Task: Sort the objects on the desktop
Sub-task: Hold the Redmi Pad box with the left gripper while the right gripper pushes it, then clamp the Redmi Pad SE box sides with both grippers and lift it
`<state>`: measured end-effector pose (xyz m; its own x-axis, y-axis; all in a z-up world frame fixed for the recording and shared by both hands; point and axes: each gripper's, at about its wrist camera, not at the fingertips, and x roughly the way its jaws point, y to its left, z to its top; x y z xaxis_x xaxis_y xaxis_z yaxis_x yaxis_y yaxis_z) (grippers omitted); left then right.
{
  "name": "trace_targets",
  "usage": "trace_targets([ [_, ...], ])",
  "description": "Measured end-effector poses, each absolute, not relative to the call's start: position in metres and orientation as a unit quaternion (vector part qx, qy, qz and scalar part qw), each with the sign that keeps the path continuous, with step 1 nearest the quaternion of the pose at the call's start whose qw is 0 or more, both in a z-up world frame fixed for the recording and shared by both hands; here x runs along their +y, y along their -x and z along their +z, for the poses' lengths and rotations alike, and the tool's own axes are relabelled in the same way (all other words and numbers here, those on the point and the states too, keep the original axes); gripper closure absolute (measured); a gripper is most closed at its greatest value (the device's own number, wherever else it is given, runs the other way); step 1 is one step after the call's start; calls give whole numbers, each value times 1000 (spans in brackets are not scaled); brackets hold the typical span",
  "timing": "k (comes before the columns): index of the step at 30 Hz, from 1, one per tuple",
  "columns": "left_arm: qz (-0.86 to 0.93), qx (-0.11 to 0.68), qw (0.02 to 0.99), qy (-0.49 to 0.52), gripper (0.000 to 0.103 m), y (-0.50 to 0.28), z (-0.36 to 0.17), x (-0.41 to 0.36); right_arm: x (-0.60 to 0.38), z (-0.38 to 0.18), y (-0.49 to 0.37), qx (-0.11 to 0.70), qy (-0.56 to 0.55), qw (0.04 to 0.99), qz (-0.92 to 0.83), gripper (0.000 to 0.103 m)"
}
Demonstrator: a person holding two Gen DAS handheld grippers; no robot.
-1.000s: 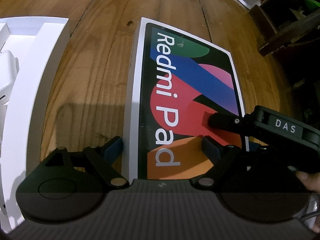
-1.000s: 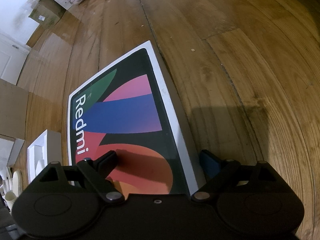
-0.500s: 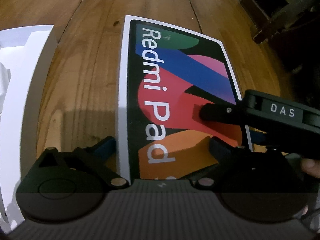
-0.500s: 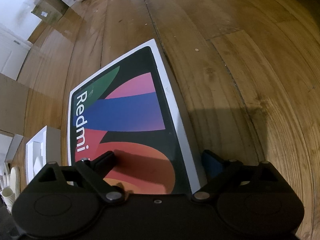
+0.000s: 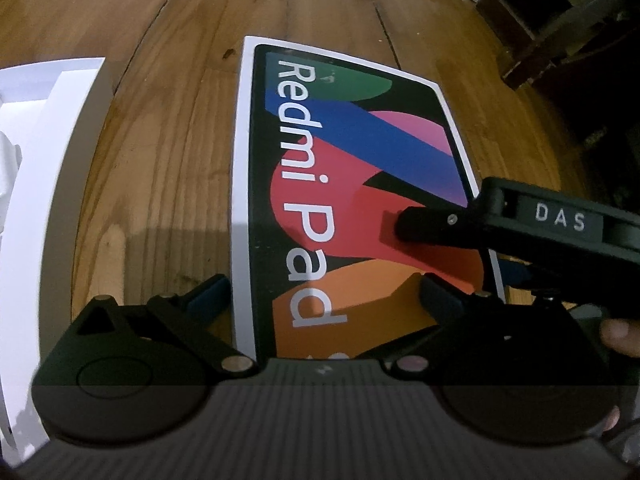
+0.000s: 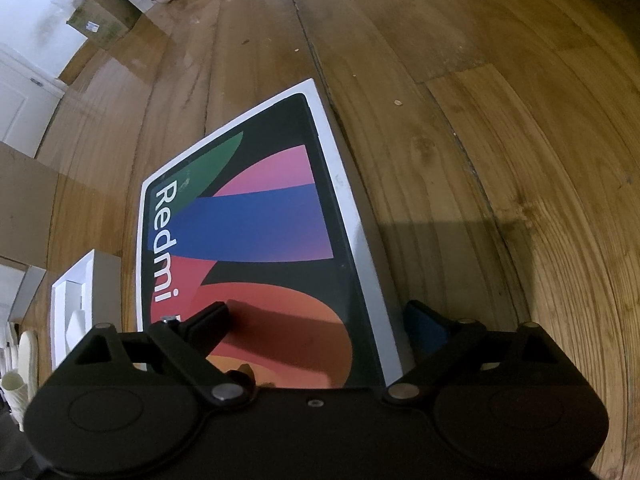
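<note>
A flat Redmi Pad box (image 5: 360,184) with a colourful lid lies on the wooden surface (image 5: 168,128). My left gripper (image 5: 322,292) stands open across the box's near left edge, with one finger (image 5: 208,296) on the wood beside it and the other over the lid. My right gripper (image 6: 318,312) straddles the near right edge of the box (image 6: 256,232). Its jaws are closing with that edge between them. The blue pad (image 6: 424,320) stands just off the box's side, and the other finger hovers over the lid.
An open white box (image 5: 60,160) with white packing lies left of the Redmi box. Dark furniture (image 5: 560,20) stands at the far right. In the right wrist view, cardboard boxes (image 6: 104,16) sit far off and white ribbed objects (image 6: 16,388) sit at the lower left.
My left gripper's fingers have spread wider around the box's left edge. The right gripper's fingers have drawn in slightly. The box has stayed in place.
</note>
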<state>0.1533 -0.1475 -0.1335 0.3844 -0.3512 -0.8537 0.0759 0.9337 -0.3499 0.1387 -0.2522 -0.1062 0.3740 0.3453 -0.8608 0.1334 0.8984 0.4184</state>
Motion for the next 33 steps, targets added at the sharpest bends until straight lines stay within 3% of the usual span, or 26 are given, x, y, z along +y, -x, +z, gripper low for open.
trace_targets([
  [4, -128, 533, 825, 139, 1, -152, -128, -142, -260, -101, -134, 527, -238, 813, 68, 24],
  [12, -118, 520, 836, 129, 1, -152, -110, -133, -264, -94, -127, 505, -251, 821, 94, 29],
  [33, -106, 509, 847, 108, 1, -140, -69, -104, -253, -81, -123, 489, -280, 800, 206, 29],
])
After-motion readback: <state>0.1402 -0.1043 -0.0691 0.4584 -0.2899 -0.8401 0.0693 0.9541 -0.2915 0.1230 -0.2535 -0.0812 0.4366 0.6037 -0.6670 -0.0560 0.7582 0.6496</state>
